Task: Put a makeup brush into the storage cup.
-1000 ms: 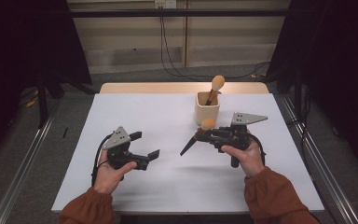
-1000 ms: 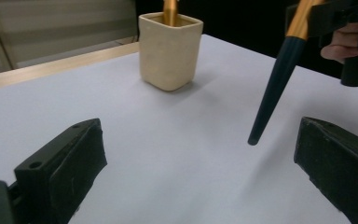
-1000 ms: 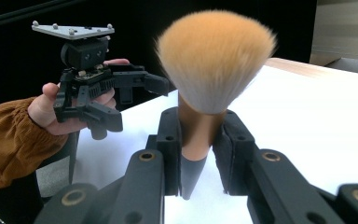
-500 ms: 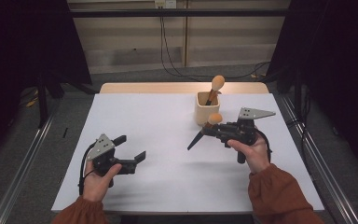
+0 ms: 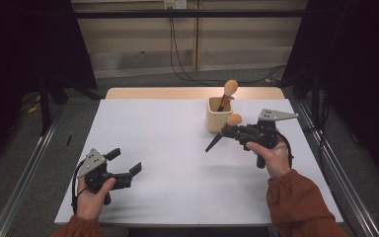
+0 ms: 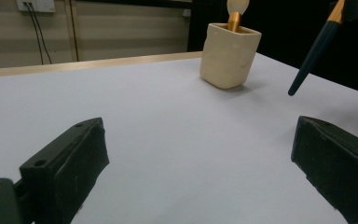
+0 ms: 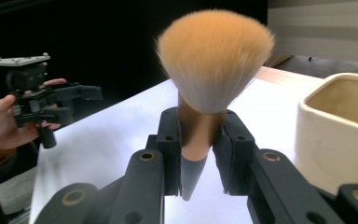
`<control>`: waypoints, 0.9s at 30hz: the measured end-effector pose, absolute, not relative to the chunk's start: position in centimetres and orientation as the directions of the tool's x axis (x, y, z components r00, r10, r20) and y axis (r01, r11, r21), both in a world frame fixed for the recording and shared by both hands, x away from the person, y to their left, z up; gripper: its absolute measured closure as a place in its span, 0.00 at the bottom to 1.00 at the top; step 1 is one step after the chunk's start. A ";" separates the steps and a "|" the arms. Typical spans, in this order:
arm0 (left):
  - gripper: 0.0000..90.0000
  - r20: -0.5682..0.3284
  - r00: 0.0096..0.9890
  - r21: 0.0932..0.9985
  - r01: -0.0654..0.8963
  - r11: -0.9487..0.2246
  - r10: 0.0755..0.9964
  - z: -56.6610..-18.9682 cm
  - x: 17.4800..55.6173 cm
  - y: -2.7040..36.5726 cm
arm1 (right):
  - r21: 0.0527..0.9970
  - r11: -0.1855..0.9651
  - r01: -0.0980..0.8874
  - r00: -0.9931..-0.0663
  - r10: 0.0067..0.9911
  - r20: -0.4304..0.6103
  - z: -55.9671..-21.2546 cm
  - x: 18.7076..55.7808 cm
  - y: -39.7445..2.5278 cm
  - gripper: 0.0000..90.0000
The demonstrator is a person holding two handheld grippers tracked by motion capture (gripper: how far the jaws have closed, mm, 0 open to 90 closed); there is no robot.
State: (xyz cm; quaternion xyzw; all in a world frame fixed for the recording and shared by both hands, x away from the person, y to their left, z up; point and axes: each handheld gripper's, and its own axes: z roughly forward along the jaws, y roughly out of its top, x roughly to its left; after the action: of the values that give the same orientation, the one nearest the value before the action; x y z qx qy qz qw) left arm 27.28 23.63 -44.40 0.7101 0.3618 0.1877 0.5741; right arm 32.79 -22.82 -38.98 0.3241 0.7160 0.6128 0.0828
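Getting the brush (image 7: pixel 200 93) into the cup (image 5: pixel 218 117) is, by the look of things, the step in hand, and the grip decides how it goes. The right gripper (image 5: pixel 228 130) is clamped on the copper ferrule just below the bristles, with the dark handle running down and out toward the middle of the tabletop (image 5: pixel 177 148); in the high view the brush hangs just beside the cup's near wall, clear of the surface.

To do it well, the handle tip should be swung round until it points down over the cup's mouth, since at present it slants away from the cup. A second brush (image 5: pixel 227 94) already stands in there, leaning to the far side, so the near corner looks the freer one (the right gripper view shows a bare stretch of inner wall there). Lower slowly; the cup is light-looking and a knock on its rim could tip or shove it. Release only once the handle is well inside.

The left gripper (image 5: pixel 128 174) sits well apart near the front left, jaws spread and holding nothing; it could steady the cup if needed.
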 end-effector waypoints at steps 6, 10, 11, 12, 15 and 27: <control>0.04 -0.141 0.661 0.955 0.287 -0.075 0.737 -44.3 26.9 23.8 | 0.934 0.040 0.355 -0.764 0.588 0.265 -38.2 33.3 -23.6 0.82; 0.04 -0.122 0.672 0.954 0.281 -0.100 0.730 -44.5 26.9 23.8 | 0.937 0.048 0.346 -0.759 0.601 0.249 -37.7 33.7 -24.0 0.82; 0.04 -0.134 0.674 0.954 0.286 -0.088 0.727 -44.6 27.0 23.9 | 0.939 0.049 0.340 -0.758 0.605 0.244 -37.6 33.9 -24.1 0.82; 0.04 -0.139 0.672 0.954 0.287 -0.083 0.727 -44.6 27.0 24.0 | 0.940 0.043 0.339 -0.756 0.607 0.245 -37.5 34.0 -24.1 0.82; 0.04 -0.122 0.667 0.955 0.280 -0.095 0.735 -44.6 27.0 24.1 | 0.943 0.039 0.330 -0.750 0.618 0.237 -37.2 34.4 -24.3 0.82; 0.04 -0.108 0.661 0.956 0.275 -0.106 0.743 -44.5 26.8 24.3 | 0.950 0.047 0.310 -0.736 0.645 0.208 -35.4 35.7 -24.6 0.82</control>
State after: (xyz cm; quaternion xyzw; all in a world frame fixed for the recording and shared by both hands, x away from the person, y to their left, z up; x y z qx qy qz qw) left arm 26.84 24.29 -44.53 0.7144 0.3562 0.2068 0.5656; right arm 35.75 -24.64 -35.35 0.3360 0.7100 0.6031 0.1388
